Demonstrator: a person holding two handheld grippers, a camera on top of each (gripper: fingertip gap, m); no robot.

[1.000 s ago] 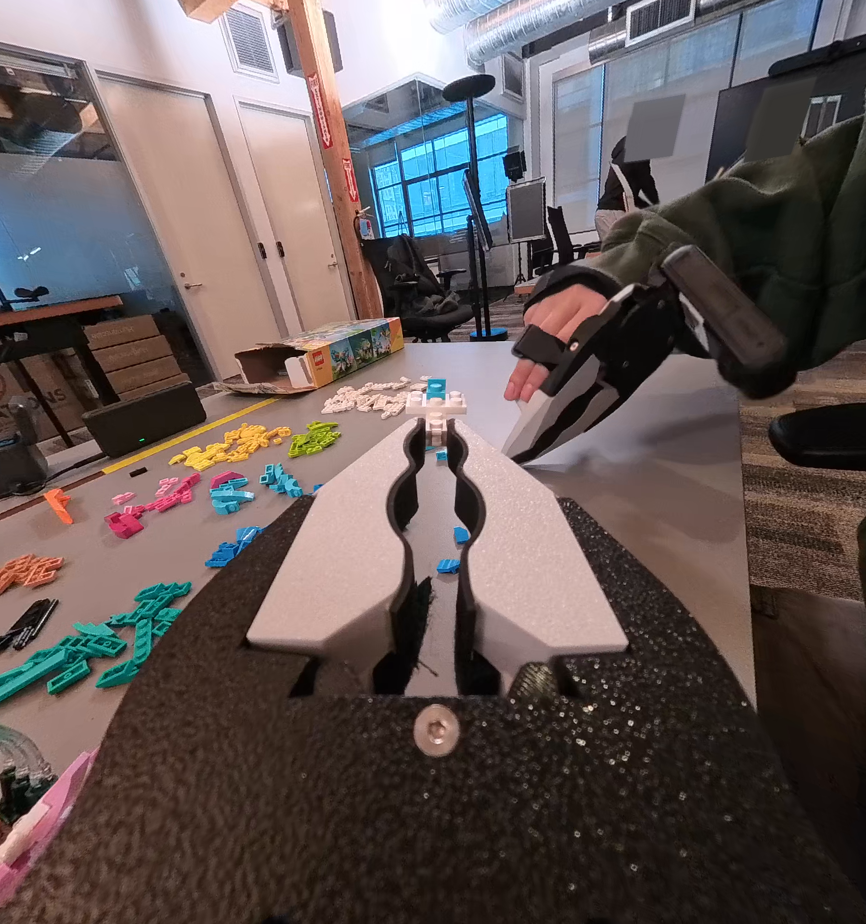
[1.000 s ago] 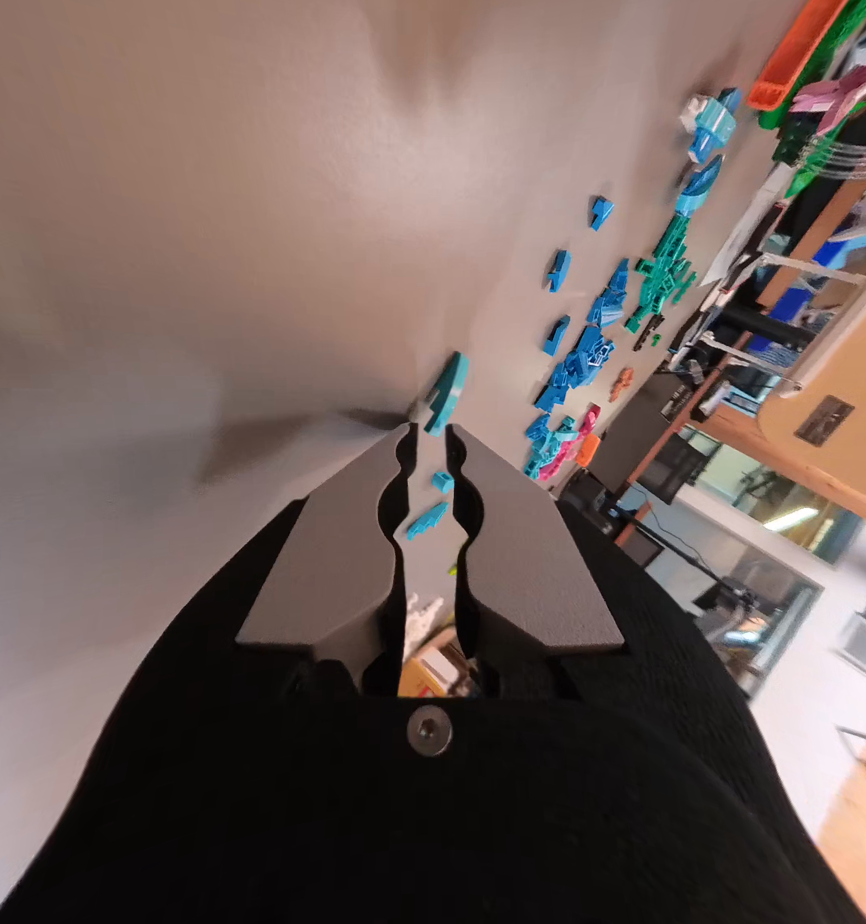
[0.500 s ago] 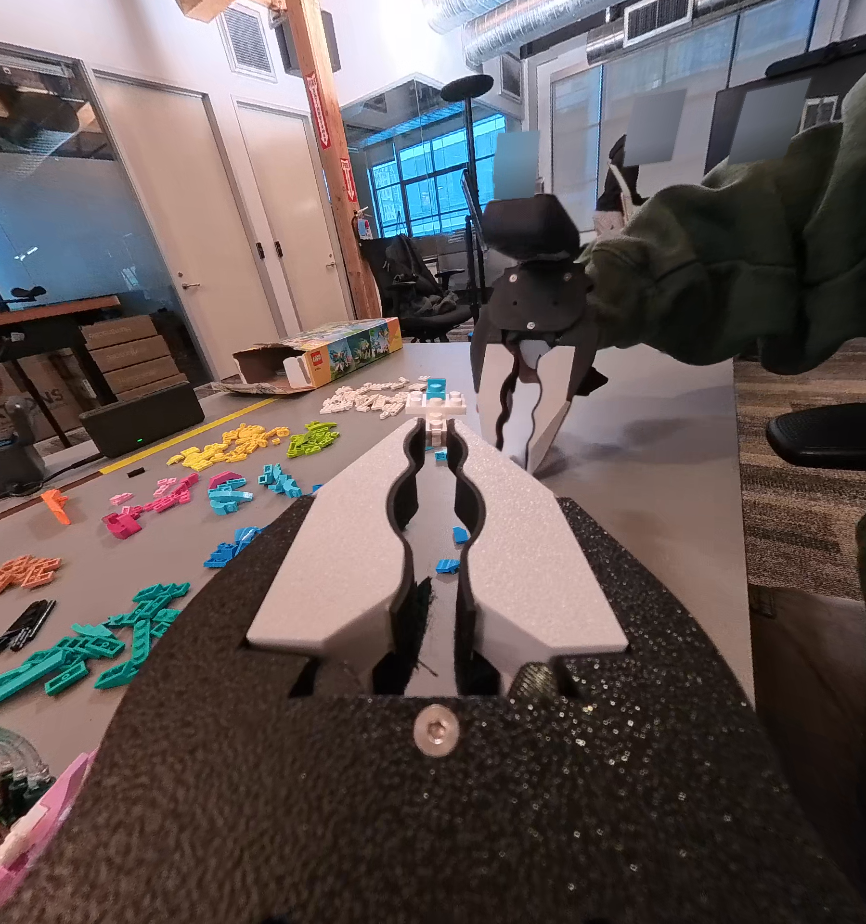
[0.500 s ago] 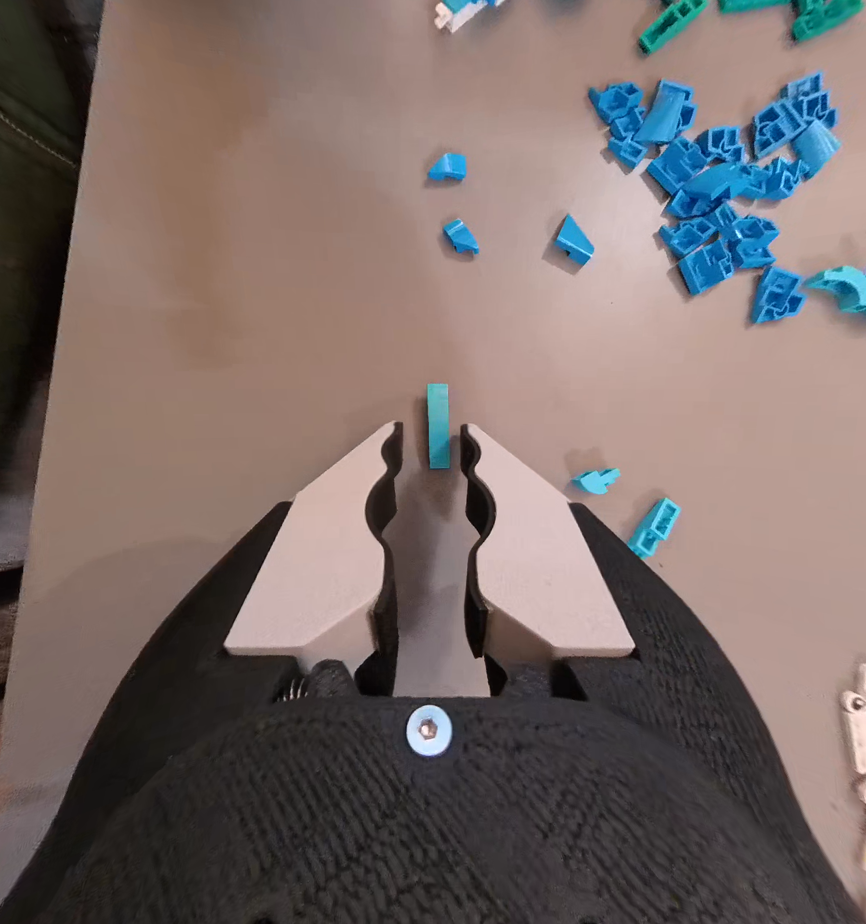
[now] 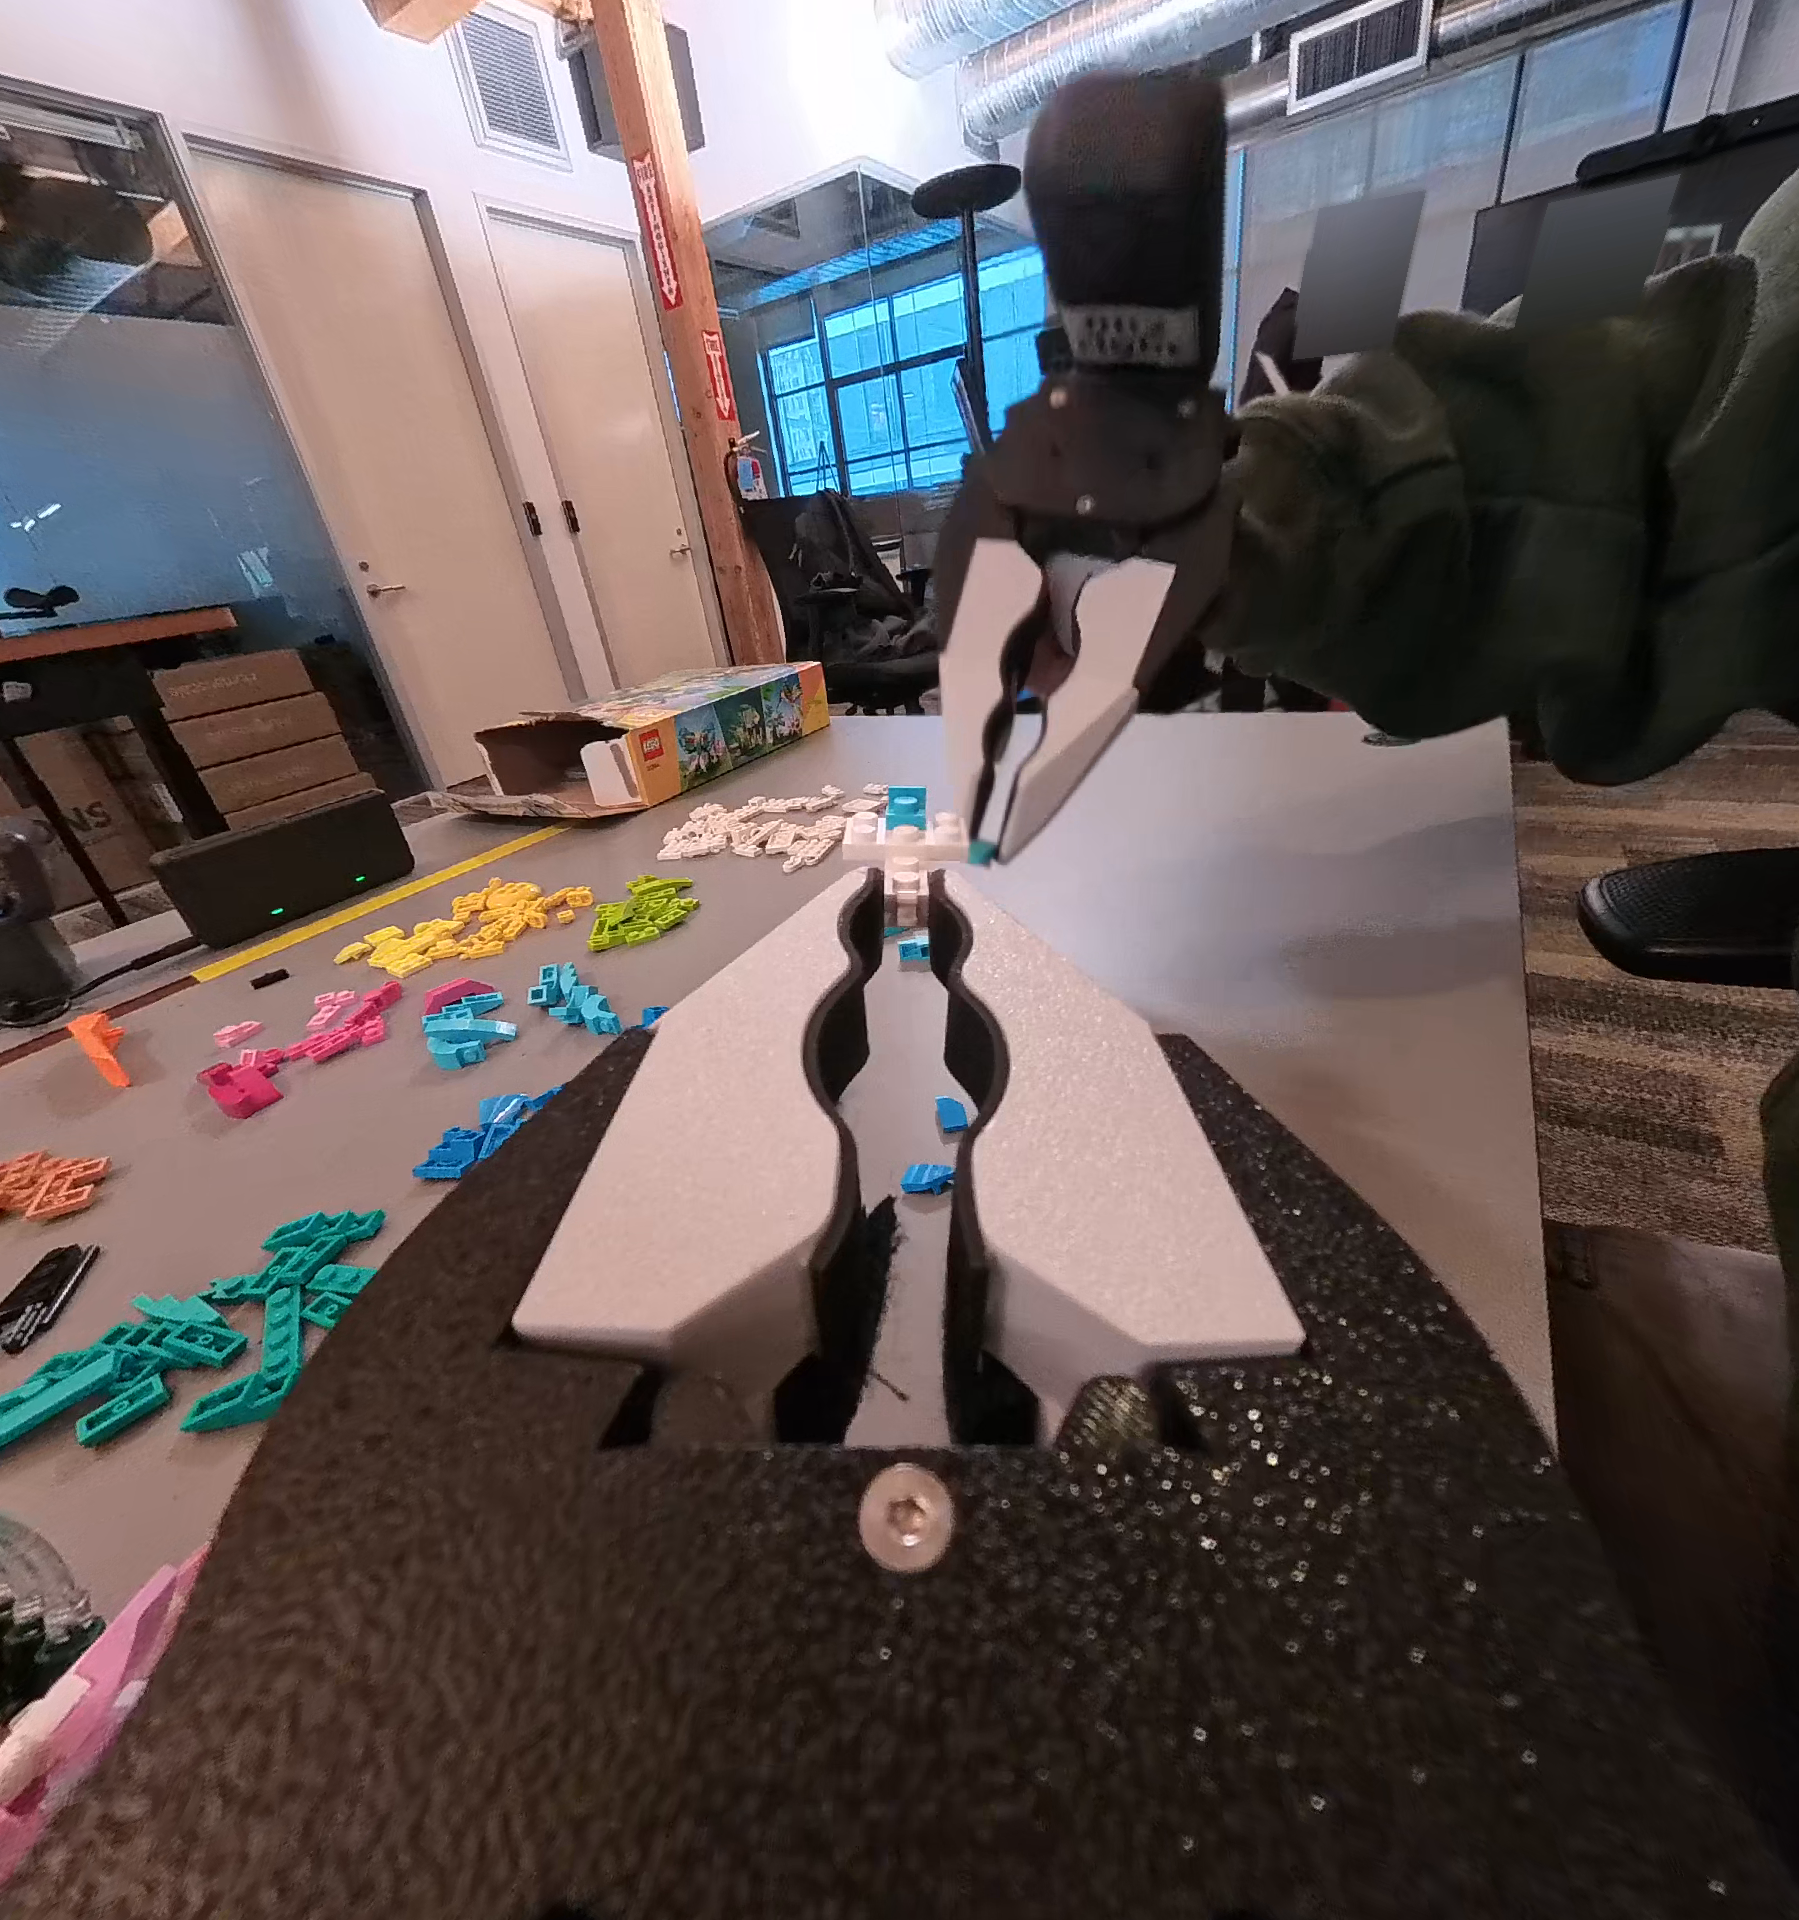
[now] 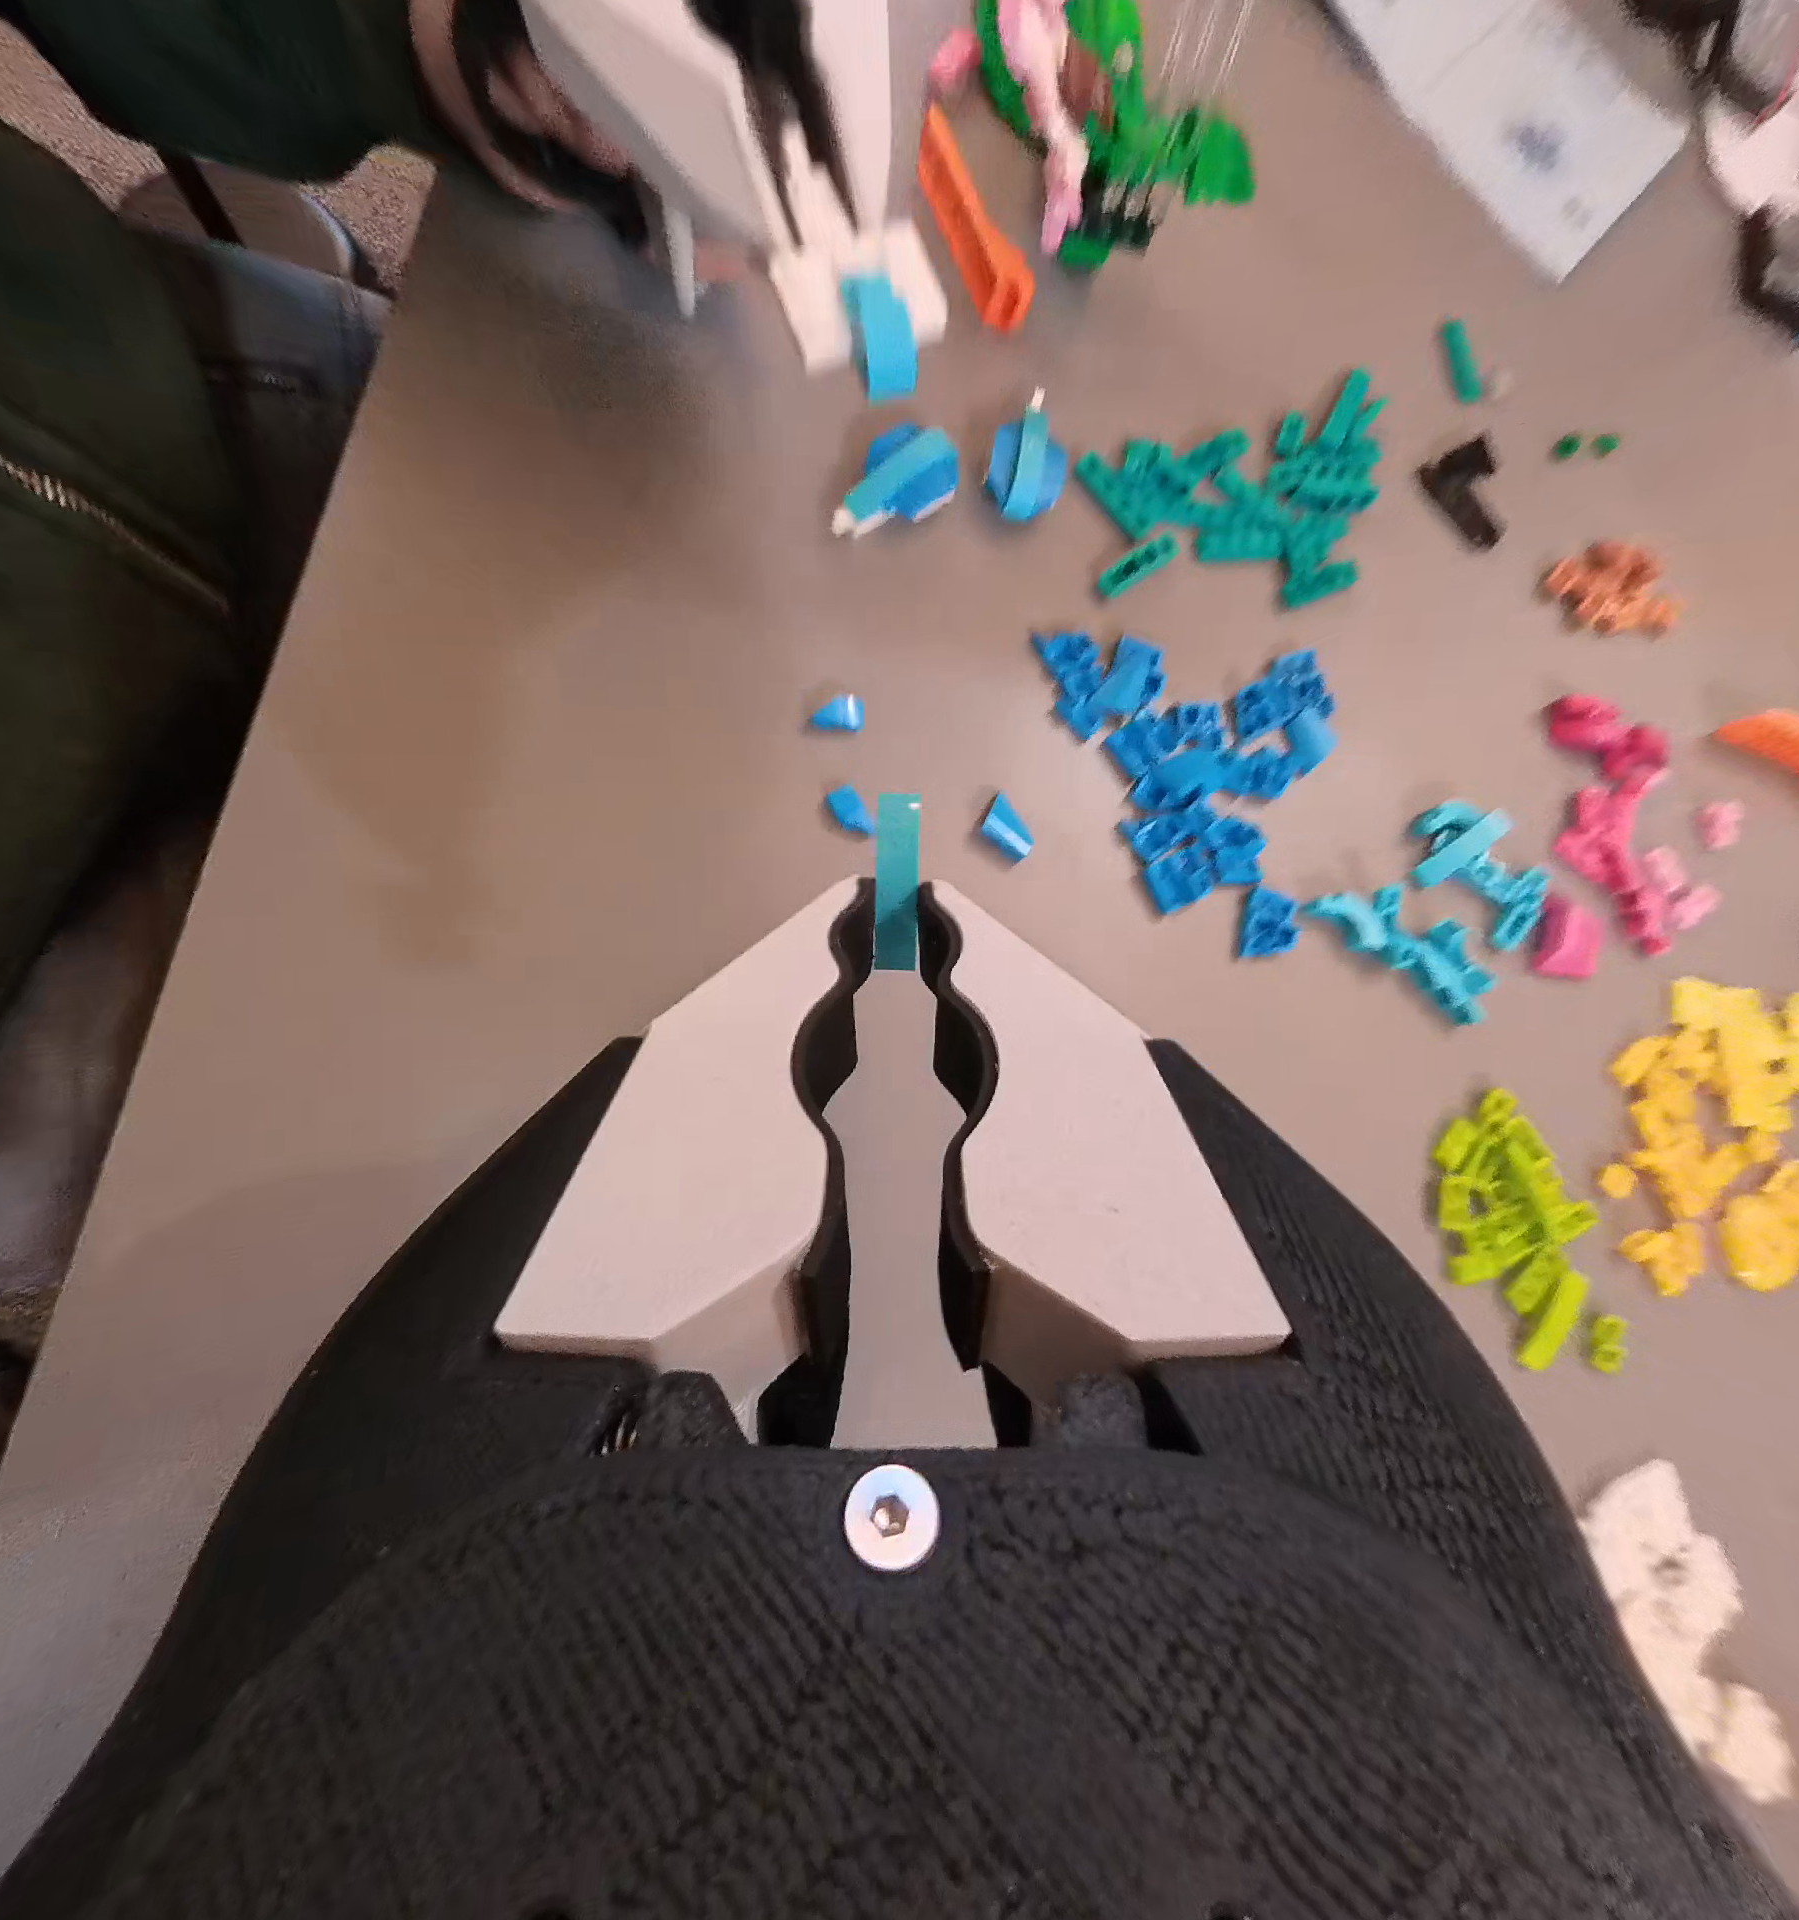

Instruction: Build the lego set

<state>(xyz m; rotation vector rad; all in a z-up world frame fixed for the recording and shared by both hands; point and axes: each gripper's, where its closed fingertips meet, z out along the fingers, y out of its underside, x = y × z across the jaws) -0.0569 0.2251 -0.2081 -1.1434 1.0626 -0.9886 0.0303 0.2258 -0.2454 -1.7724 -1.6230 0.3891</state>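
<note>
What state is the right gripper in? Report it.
Shut on the teal piece: the right gripper pinches it at its tips, and the piece sticks out forward.

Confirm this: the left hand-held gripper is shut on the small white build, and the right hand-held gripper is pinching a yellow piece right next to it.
One detail is off: the piece is teal, not yellow. The right wrist view shows the right hand-held gripper shut on a thin teal piece. The rest holds: in the left wrist view the left hand-held gripper is shut on the small white build, with the right one beside it.
</note>
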